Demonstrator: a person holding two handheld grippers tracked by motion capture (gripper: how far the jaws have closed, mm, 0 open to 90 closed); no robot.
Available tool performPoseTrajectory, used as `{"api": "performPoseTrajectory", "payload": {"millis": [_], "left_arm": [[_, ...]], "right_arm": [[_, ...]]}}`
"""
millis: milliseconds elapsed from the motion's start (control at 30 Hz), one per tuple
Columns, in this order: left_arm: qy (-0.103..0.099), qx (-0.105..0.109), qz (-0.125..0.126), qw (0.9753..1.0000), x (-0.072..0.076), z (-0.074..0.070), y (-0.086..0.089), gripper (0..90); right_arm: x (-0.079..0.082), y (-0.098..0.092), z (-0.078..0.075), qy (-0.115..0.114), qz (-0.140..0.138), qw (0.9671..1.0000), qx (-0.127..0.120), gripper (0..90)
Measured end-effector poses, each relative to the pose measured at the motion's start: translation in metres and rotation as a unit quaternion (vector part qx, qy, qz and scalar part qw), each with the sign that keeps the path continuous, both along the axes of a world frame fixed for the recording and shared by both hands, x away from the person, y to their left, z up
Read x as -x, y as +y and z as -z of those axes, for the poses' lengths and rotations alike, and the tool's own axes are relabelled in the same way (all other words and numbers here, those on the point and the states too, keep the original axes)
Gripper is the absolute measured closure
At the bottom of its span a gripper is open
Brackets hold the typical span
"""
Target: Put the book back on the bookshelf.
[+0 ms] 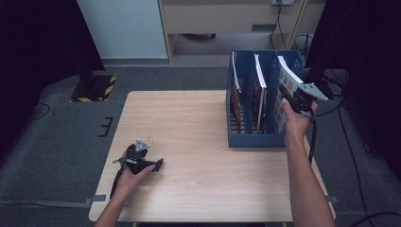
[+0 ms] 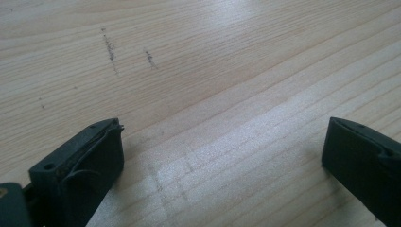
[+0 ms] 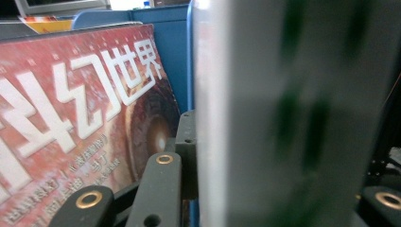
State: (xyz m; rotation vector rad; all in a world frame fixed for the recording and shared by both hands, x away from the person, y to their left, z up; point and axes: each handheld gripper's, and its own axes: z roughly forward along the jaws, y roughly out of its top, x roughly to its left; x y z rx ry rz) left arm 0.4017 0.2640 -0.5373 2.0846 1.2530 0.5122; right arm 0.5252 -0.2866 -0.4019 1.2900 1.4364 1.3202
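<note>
**Right gripper clamps white magazine in blue rack**

Magazine (image 1: 287,75), white cover, stands upright in the rightmost slot of the blue file rack (image 1: 257,139) at about 2 o'clock on the table (image 1: 189,123). Right gripper (image 1: 289,98) has its jaws closed on the magazine's near top edge; in the right gripper view the cover (image 3: 293,113) sits between them, blurred. Grip high on the edge likely suits lifting or seating it. Red magazine (image 3: 80,127) stands in the neighbouring slot. Left gripper (image 1: 158,164) rests at 8 o'clock, jaws wide apart, empty, parked out of the way.
</note>
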Motion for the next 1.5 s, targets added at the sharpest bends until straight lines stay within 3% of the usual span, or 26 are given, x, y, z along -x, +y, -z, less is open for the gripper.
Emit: {"api": "performPoseTrajectory", "payload": {"millis": [367, 867, 1100, 1500], "left_arm": [[0.000, 0.000, 0.000, 1.0000, 0.000, 0.000, 0.000, 0.0], [0.000, 0.000, 0.000, 1.0000, 0.000, 0.000, 0.000, 0.0], [0.000, 0.000, 0.000, 1.0000, 0.000, 0.000, 0.000, 0.0], [0.000, 0.000, 0.000, 1.0000, 0.000, 0.000, 0.000, 0.0]], "right_arm": [[0.001, -0.001, -0.009, -0.005, -0.005, 1.0000, -0.007, 72.6], [0.006, -0.005, -0.017, -0.022, 0.016, 0.9996, -0.003, 73.5], [0.000, -0.006, -0.023, -0.033, 0.020, 0.9992, -0.004, 73.4], [-0.006, -0.009, -0.018, -0.038, 0.028, 0.9989, -0.009, 73.4]]}}
